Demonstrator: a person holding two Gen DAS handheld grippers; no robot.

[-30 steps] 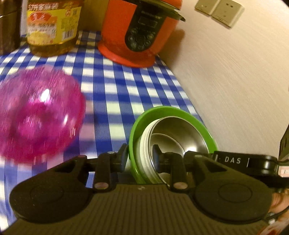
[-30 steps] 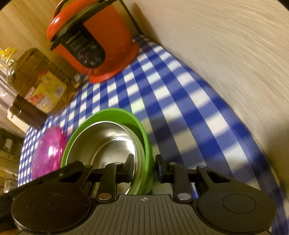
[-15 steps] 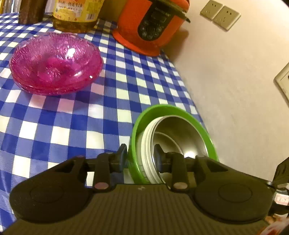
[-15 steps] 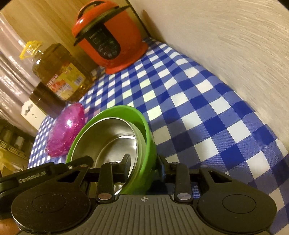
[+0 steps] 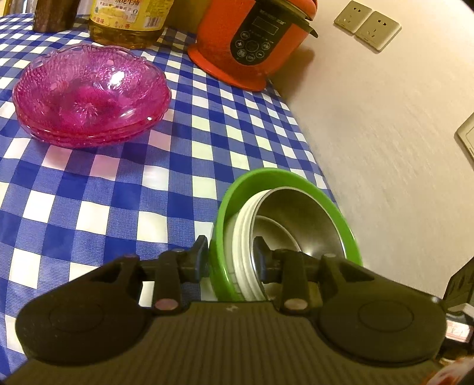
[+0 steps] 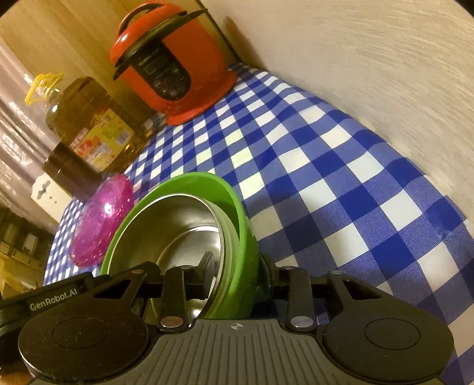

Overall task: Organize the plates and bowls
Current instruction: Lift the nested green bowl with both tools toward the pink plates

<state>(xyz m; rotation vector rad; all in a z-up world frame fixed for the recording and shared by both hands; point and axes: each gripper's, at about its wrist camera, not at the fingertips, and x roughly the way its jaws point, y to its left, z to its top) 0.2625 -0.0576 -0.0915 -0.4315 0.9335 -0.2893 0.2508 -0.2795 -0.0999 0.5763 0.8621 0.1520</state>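
Observation:
A green bowl (image 5: 284, 183) holds a nested steel bowl (image 5: 299, 219) with a white ribbed outer wall. My left gripper (image 5: 229, 253) is shut on their left rim, one finger outside the green wall, one inside the steel bowl. My right gripper (image 6: 237, 265) is shut on the opposite rim of the same green bowl (image 6: 207, 183) and steel bowl (image 6: 177, 228). The stack is tilted, held above the blue checked tablecloth (image 5: 118, 189). A stack of pink glass bowls (image 5: 91, 91) sits on the cloth at the far left, also in the right wrist view (image 6: 100, 219).
A red pressure cooker (image 5: 251, 44) stands at the back by the wall, also in the right wrist view (image 6: 171, 71). An oil bottle (image 5: 130, 20) and a dark jar (image 6: 71, 174) stand behind the pink bowls. The wall (image 5: 385, 148) runs along the table's right edge.
Both grippers have pulled back and risen with the green and steel bowls still held between them. The pink bowls and the cooker now look farther off.

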